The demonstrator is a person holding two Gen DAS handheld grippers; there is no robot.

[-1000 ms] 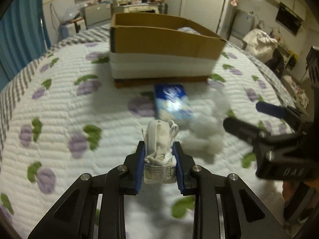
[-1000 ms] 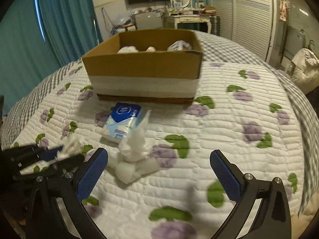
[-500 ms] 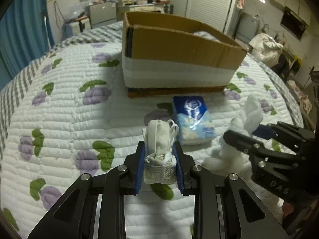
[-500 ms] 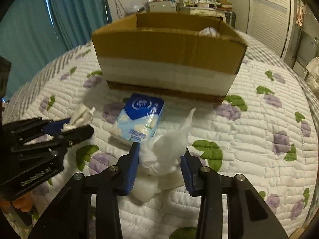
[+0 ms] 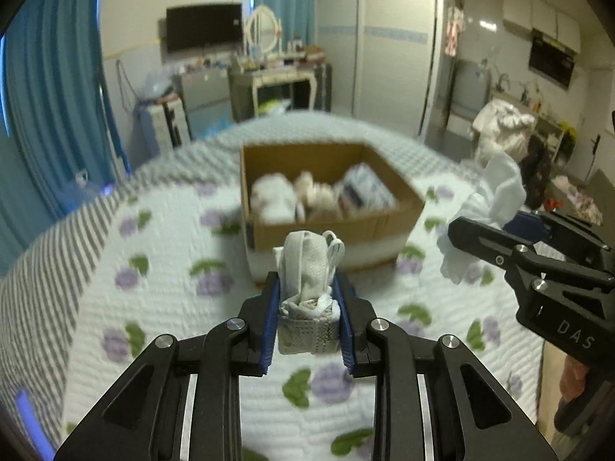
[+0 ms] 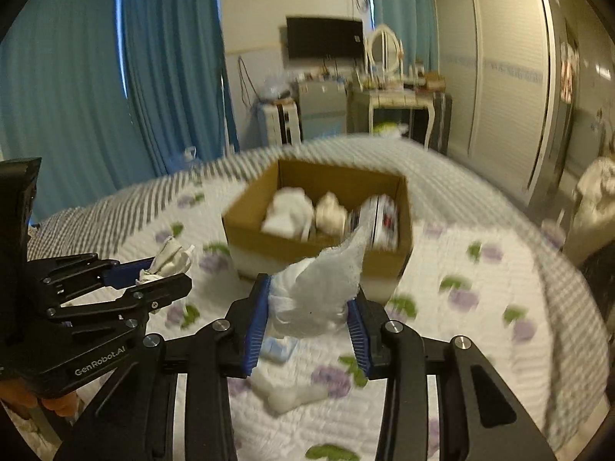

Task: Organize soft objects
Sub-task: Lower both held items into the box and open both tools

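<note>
My left gripper (image 5: 307, 307) is shut on a folded white face mask (image 5: 307, 280) and holds it above the quilt, in front of the cardboard box (image 5: 269, 230). My right gripper (image 6: 307, 319) is shut on a crumpled white tissue wad (image 6: 319, 288), also raised before the box (image 6: 307, 249). The box holds white soft items (image 6: 288, 211) and a blue-and-white packet (image 6: 380, 219). Each gripper shows in the other's view: the right one (image 5: 496, 226) at the right, the left one (image 6: 161, 272) at the left.
A white quilt with purple and green prints (image 5: 153, 307) covers the bed. A blue tissue packet (image 6: 276, 347) and a white wad (image 6: 288, 395) lie on it under my right gripper. Blue curtains, a dresser and wardrobes stand behind.
Both grippers have risen with their loads, so the box's inside now shows. A second ago the right gripper was open above the tissue wad; it shut on it.
</note>
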